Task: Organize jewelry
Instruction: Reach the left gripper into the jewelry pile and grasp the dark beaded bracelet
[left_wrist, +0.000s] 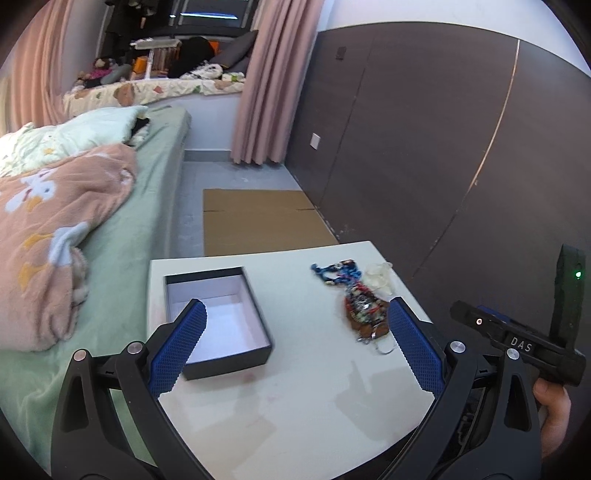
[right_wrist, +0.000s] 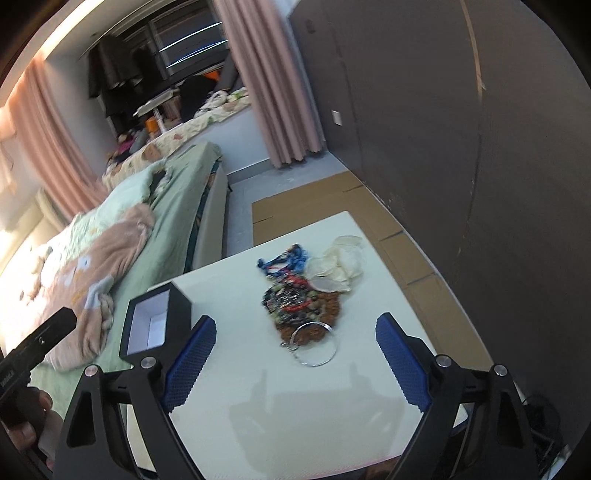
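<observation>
A: Where is the jewelry?

B: A jewelry pile (right_wrist: 301, 301) lies on the white tabletop (right_wrist: 295, 406), toward its far right part: blue beaded strands at the back, dark mixed beads and a brown piece in the middle, and a silver ring (right_wrist: 314, 345) at the near edge. Pale translucent pieces (right_wrist: 338, 264) touch the pile on its right.

A: And the box?

B: The black box (left_wrist: 218, 317), white inside and open on top, sits on the left part of the tabletop, well apart from the pile.

A: The fingers?

B: The left gripper (left_wrist: 295, 345) has its fingers spread wide above the tabletop, holding nothing. The right gripper (right_wrist: 295, 360) likewise, fingers apart, just short of the silver ring.
</observation>
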